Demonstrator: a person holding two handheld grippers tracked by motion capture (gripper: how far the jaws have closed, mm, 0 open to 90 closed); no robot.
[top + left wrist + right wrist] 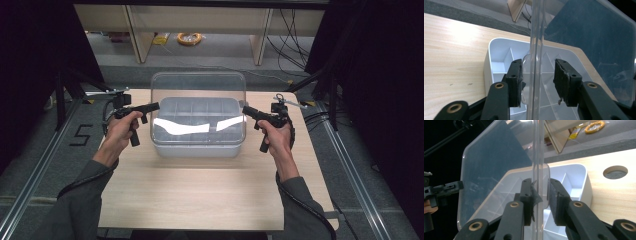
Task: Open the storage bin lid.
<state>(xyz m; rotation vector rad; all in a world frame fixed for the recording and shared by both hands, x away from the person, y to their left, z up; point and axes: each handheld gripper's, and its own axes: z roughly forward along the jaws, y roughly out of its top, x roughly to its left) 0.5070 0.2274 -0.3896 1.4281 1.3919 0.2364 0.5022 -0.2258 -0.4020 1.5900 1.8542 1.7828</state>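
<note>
Your left tongs point(152, 106) sit at the left edge of the clear lid point(198, 95), your right tongs point(246, 109) at its right edge. The lid stands raised, roughly upright, over the grey compartment box point(198, 145) in the middle of the bench point(200, 195).

In the left gripper view your left tongs point(537, 80) are set wide, the lid edge point(535, 50) running up between the pads; the left pad is close to a small clear tab, and whether it touches is unclear. The right pad stands apart from the lid.

In the right gripper view your right tongs point(541, 197) are narrow around the lid edge point(538, 157) and its tab point(545, 187), pads at or almost on the plastic; I can't tell if they actually grip. Your left gripper point(439, 190) shows beyond the lid there.

Box compartments point(504, 60) look empty where visible.

Around: round hole in the bench point(615, 172) beside the box on your right, wooden shelf legs point(137, 35) behind the bench, yellow coil point(189, 38) on the floor, cables point(295, 30) at back right, black curtains both sides. Only the lid stands between your two tongs.
</note>
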